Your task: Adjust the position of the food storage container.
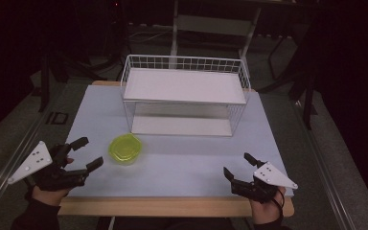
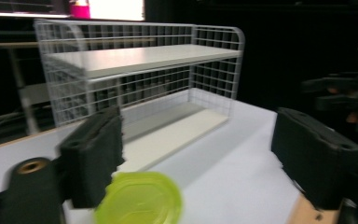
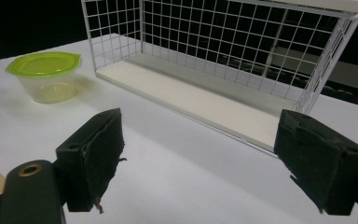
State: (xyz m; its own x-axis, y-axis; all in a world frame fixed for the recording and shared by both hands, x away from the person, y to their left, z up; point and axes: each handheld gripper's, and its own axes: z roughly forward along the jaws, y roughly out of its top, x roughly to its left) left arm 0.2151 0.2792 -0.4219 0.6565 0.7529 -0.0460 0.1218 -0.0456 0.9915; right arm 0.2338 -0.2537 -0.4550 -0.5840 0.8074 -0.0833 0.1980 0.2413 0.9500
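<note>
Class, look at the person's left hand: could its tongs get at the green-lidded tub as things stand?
Probably yes. The left tongs stand open just beside the green-lidded tub, with bare table between them; the wire shelf sits farther back.

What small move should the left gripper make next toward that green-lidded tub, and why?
Probably ease the left gripper forward so its jaws straddle the tub. The jaws stand open with nothing between them, and the tub sits just ahead of them on the table, apart from the wire shelf.

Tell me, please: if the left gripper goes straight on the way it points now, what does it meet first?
Probably the green-lidded container: it sits just beyond the left gripper, whose open jaws point toward it, though height is unclear.
</note>
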